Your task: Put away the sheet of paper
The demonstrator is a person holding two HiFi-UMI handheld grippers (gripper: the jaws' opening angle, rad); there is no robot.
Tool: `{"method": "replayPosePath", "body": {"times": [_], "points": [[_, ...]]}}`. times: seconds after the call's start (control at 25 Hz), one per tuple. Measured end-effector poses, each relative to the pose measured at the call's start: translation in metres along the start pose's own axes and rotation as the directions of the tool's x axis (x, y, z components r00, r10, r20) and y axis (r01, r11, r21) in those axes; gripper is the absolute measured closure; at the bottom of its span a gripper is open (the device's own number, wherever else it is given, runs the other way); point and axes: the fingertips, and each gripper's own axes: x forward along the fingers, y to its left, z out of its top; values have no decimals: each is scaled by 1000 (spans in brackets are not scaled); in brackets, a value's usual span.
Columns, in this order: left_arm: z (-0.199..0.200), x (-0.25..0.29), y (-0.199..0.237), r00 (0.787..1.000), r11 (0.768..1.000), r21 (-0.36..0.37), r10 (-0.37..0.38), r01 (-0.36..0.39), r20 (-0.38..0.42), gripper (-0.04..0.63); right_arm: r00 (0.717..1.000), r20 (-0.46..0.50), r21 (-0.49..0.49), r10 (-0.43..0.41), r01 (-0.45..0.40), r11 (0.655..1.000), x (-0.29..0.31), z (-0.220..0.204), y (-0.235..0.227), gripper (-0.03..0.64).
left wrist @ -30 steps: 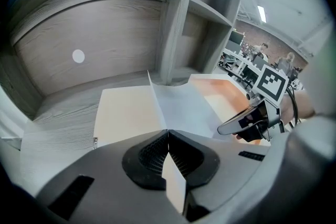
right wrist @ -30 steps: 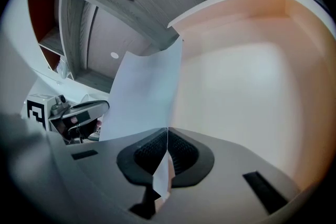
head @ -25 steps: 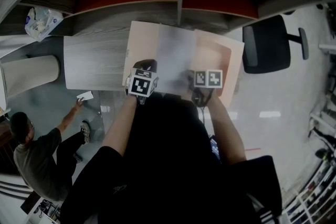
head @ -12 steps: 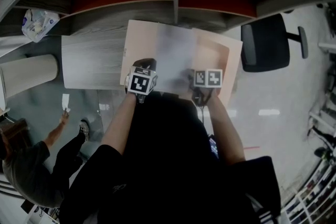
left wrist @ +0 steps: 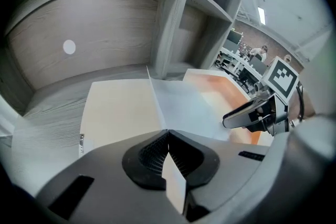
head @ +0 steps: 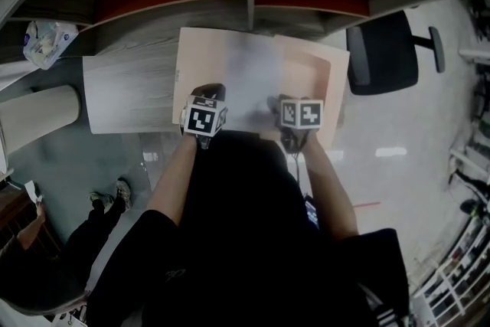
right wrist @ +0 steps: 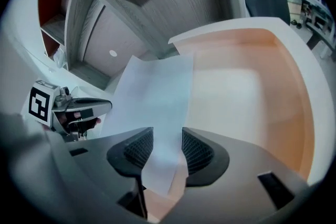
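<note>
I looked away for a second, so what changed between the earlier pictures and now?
The right gripper has just opened its jaws, letting go of the sheet of paper, which still lies between them. The left gripper stays shut on it; the folder stays open.

Matt paper sheet, wood-grain desk

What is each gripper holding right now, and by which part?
The left gripper pinches the sheet of paper at its near edge. The right gripper has just been opening; the sheet's edge lies between its jaws, not gripped.
</note>
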Motion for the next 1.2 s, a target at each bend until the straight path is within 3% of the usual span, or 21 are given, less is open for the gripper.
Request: {"method": "replayPosePath", "body": {"times": [0.16,0.28,0.44,0.64,0.84,1.2], "points": [[-4,1,-1,999,998,-50,-43,43,13,551,990,123,11,-63,63,998,-20,6,1,426],[-7,1,-3,997,995,-61,-72,73,16,551,968,233,15,-93,92,996,-36,12,4,431],[-10,1,-1,996,995,-53,-88,89,18,550,922,360,68,-141,124,990,-57,14,12,586],[-11,4,-5,990,989,-47,-137,138,25,550,854,481,28,-197,209,977,-78,10,34,598],[-10,5,-5,985,984,-41,-172,174,31,551,796,549,-17,-255,315,949,-94,11,52,598],[-13,1,-4,983,983,-22,-180,181,27,551,771,560,-67,-302,406,911,-102,12,51,600]]}}
